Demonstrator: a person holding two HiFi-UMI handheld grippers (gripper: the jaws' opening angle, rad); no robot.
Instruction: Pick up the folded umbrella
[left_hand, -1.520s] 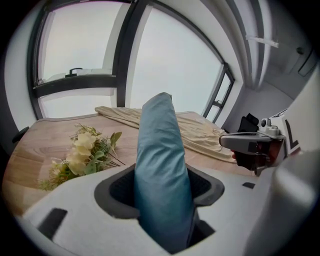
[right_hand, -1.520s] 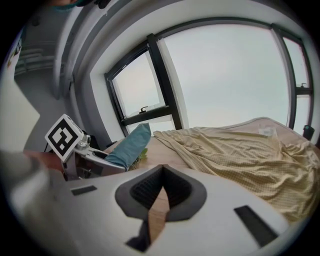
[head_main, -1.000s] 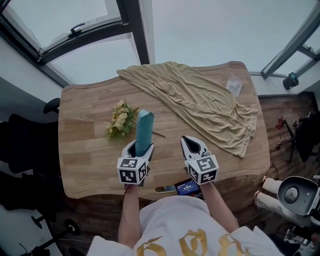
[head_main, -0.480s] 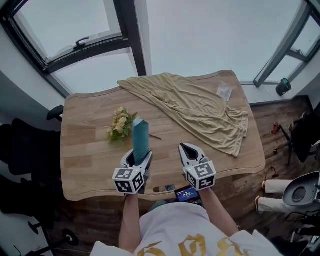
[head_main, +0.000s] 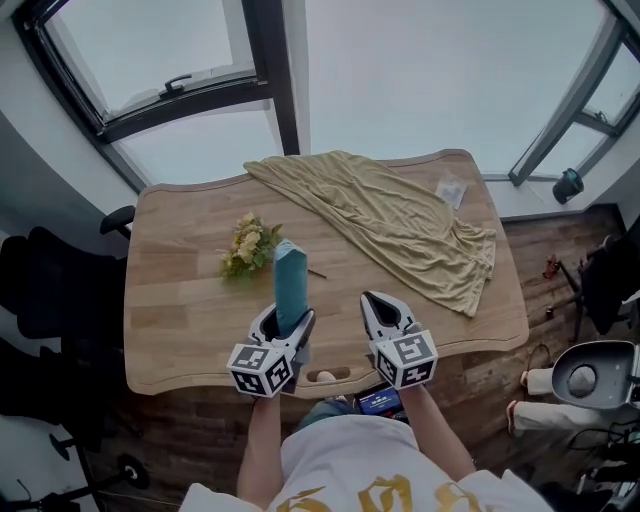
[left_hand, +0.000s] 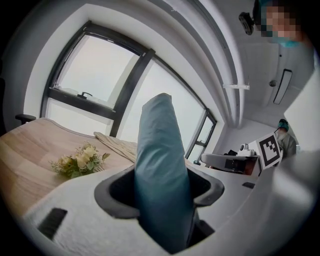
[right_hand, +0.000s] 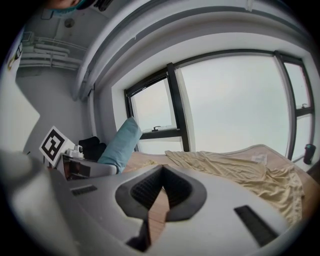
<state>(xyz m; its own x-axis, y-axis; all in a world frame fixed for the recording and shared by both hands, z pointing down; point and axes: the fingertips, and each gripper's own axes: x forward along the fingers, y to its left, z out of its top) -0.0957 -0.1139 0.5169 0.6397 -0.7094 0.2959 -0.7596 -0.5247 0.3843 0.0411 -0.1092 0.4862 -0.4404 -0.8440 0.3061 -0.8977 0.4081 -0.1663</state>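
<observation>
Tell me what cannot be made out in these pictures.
- The lower end of the folded umbrella: left gripper view, hidden between the jaws of the left gripper.
- The small packet on the cloth: head view, too small to identify.
- The lit screen: head view, partly hidden behind the right gripper.

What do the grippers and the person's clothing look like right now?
The left gripper and right gripper are white shells with dark-lined jaws, each carrying a cube of black-and-white square markers. The person wears a white shirt with gold print.
</observation>
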